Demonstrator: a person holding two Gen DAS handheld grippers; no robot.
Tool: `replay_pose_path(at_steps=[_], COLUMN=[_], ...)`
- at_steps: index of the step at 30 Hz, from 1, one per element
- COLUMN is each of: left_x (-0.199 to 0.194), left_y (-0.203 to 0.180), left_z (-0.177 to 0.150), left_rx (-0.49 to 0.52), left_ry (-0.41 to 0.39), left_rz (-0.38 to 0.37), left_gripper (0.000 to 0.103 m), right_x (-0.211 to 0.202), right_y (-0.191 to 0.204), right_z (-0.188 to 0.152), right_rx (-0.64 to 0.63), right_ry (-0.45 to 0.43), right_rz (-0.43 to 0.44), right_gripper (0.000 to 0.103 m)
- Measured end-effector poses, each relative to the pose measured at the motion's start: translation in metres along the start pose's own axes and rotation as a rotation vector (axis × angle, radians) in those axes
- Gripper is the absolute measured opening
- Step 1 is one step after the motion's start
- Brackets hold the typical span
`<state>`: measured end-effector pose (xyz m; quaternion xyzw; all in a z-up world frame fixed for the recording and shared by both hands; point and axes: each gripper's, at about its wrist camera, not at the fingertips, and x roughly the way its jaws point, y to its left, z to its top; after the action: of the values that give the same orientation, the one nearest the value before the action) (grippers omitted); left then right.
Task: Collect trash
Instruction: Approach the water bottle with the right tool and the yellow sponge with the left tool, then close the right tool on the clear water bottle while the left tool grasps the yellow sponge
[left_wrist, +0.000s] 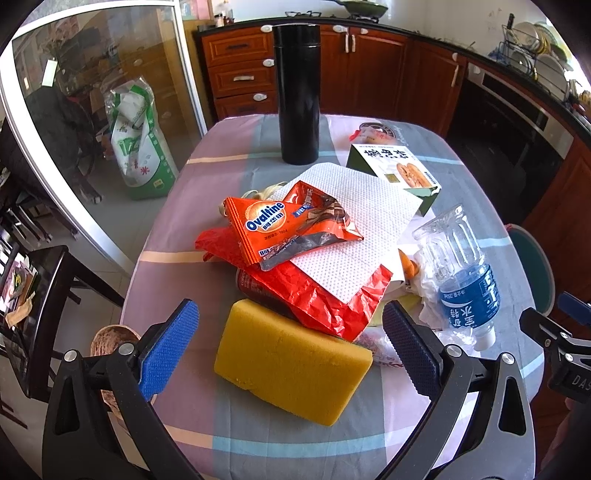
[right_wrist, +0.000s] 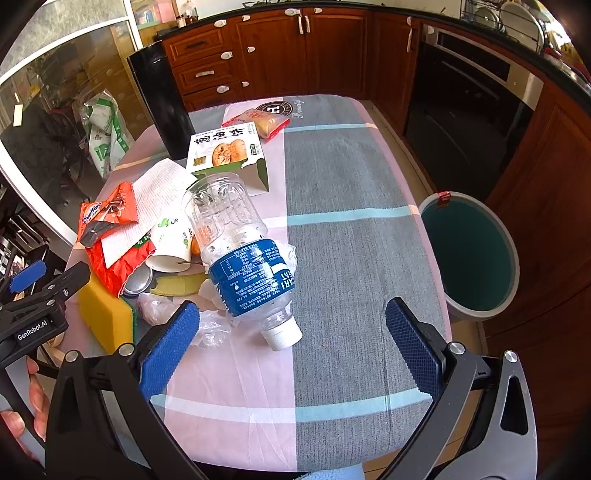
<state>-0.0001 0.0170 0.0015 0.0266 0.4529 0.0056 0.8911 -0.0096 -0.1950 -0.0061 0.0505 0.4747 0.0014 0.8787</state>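
blue-padded left tool (left_wrist: 291, 350) spread wide, facing sponge (left_wrist: 291, 365)

A striped pink, grey and pale-blue tablecloth (right_wrist: 351, 258) is seen. An orange foil Ovaltine packet (left_wrist: 291, 227) is lettered in white on blue. A clear plastic bottle (right_wrist: 243, 254) is banded with a blue label and capped white. A rectangular sponge block (left_wrist: 291, 373) is coloured yellow.
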Motion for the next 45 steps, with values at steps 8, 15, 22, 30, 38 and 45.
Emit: replay_pose_path(at_steps=[8,15,22,30,38,45], left_x=[-0.001,0.016,0.029,0.038,0.054,0.053], left_y=[0.001,0.018,0.040,0.046,0.024,0.018], left_z=[-0.001,-0.007,-0.018,-0.020,-0.014,-0.026], left_rx=[-0.003,-0.059,-0.105,-0.182,-0.206,-0.196], left_ry=[0.002,0.088,0.163,0.251,0.272,0.264], left_rz=[-0.001,-0.011,0.008,-0.081,-0.064,-0.065], left_gripper=[0.100,0.100,0.100,0.100,0.100,0.100], right_x=[0.001,0.011,0.038,0.086,0.096,0.087], right_y=[0.000,0.007,0.016,0.029,0.023,0.006], right_z=[0.000,0.007,0.029,0.044,0.035,0.023], right_rx=[-0.001,-0.038,-0.093,-0.136,-0.088,-0.049], right_ry=[0.002,0.015,0.030,0.101,0.141,0.155], right_rz=[-0.002,0.006,0.032,0.101,0.193,0.175], right_gripper=[0.097,0.097,0.097,0.096,0.070,0.070])
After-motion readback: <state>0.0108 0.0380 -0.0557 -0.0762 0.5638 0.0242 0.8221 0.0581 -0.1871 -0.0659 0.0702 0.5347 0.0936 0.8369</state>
